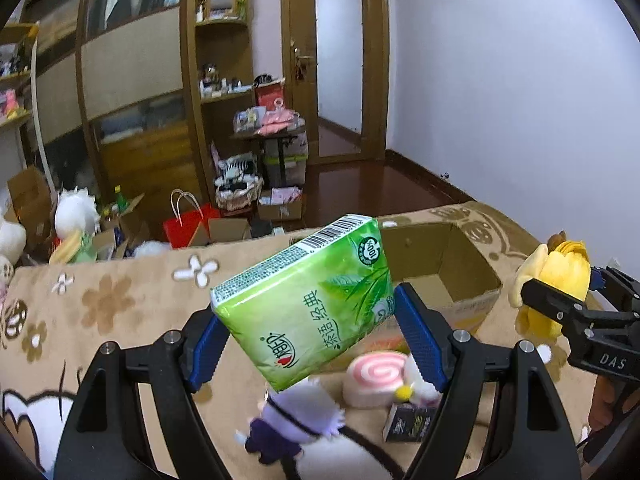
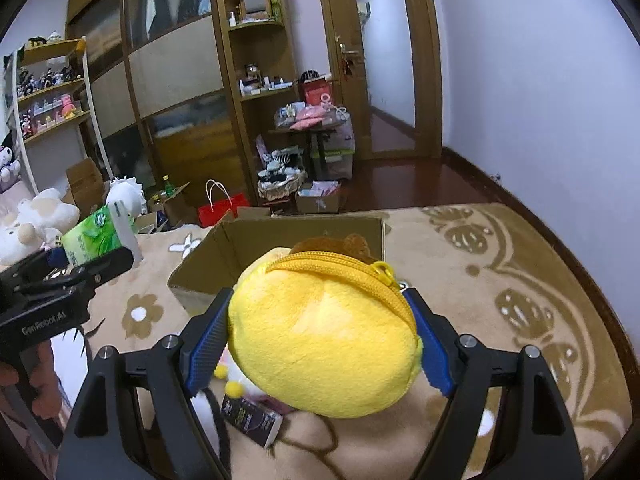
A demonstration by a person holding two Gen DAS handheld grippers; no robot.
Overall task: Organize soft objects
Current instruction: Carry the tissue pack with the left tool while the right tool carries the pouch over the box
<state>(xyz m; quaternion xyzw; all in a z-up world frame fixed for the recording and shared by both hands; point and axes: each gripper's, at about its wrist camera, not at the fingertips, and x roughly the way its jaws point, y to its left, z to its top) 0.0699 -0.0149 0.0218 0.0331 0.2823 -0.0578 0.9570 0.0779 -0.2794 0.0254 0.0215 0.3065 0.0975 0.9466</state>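
Observation:
My left gripper point(image 1: 308, 332) is shut on a green tissue pack point(image 1: 304, 300), held tilted in the air above the patterned blanket. The same pack point(image 2: 94, 240) shows at the left of the right wrist view. My right gripper point(image 2: 320, 332) is shut on a yellow plush pouch point(image 2: 324, 336) with a zipper, also seen as the pouch point(image 1: 560, 280) at the right of the left wrist view. An open cardboard box point(image 1: 448, 264) lies on the blanket just beyond both grippers, the box point(image 2: 280, 240) empty inside as far as I see.
Below the grippers on the blanket point(image 2: 500, 280) lie a pink swirl cushion point(image 1: 376, 376), a purple-and-white plush point(image 1: 296, 420) and a small dark box point(image 2: 252, 420). Beyond the bed edge stand a red bag point(image 1: 188, 228), cartons, plush toys point(image 2: 36, 220), wardrobe and door.

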